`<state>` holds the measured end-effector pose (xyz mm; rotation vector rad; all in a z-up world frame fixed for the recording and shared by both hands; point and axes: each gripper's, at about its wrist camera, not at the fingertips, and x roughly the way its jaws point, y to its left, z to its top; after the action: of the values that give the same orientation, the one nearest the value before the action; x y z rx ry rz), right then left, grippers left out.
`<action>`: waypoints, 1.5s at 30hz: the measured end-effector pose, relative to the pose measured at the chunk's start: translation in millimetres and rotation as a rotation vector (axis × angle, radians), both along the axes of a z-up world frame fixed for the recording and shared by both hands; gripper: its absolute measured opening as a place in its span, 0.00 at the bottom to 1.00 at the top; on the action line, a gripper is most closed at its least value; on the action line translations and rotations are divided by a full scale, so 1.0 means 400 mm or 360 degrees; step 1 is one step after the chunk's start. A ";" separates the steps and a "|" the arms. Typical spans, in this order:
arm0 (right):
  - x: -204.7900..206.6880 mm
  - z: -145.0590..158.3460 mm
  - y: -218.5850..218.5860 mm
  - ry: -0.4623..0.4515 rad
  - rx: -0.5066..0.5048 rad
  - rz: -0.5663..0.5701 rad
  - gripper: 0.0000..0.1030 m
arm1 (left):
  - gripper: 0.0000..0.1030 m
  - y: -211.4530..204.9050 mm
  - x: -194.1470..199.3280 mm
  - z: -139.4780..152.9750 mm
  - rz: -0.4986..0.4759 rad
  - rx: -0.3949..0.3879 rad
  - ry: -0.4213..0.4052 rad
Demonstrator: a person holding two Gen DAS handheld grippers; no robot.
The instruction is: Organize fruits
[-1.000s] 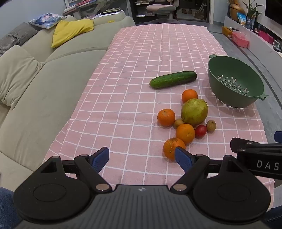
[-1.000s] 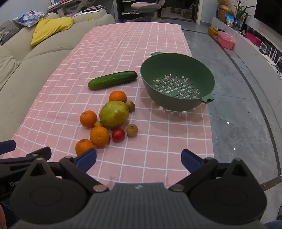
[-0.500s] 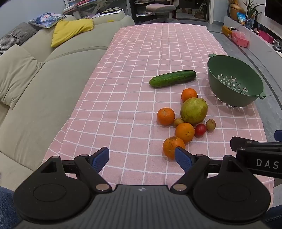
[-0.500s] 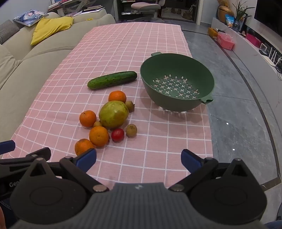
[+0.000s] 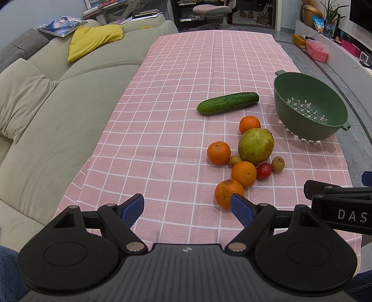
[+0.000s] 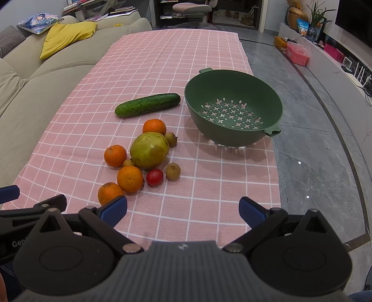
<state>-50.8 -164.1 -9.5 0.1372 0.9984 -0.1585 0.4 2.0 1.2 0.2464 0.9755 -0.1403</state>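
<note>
A heap of fruit lies on the pink checked cloth point(image 6: 162, 69): several oranges point(image 6: 129, 178), a big green pear point(image 6: 149, 153), a red tomato point(image 6: 154, 177) and small brown fruits point(image 6: 173, 171). A cucumber point(image 6: 147, 104) lies behind them. An empty green colander point(image 6: 233, 109) stands to the right; it also shows in the left wrist view point(image 5: 310, 106). My left gripper point(image 5: 187, 209) is open and empty, its right fingertip just before the nearest orange point(image 5: 226, 192). My right gripper point(image 6: 183, 209) is open and empty at the table's near edge.
A beige sofa point(image 5: 46, 116) with a yellow cushion point(image 5: 93, 39) runs along the table's left side. Grey stone floor point(image 6: 313, 151) lies to the right, with a low shelf of boxes point(image 6: 297, 54) beyond. An office chair point(image 6: 190, 9) stands at the far end.
Both views have shifted slightly; the fruit sits a little higher in frame. Nothing on the table has moved and both grippers stay open.
</note>
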 end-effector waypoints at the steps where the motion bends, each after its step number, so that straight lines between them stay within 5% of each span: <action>1: 0.000 0.000 0.000 0.0000 0.0000 0.0001 0.96 | 0.95 0.000 0.000 0.000 0.0000 0.0000 -0.0001; 45: 0.002 -0.006 0.000 0.0008 0.0000 0.0005 0.96 | 0.95 -0.002 -0.007 -0.006 0.0001 0.0001 0.0002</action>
<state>-50.1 -164.0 -11.9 0.1352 1.0035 -0.1561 -2.4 1.4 -1.3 0.2465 0.9768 -0.1394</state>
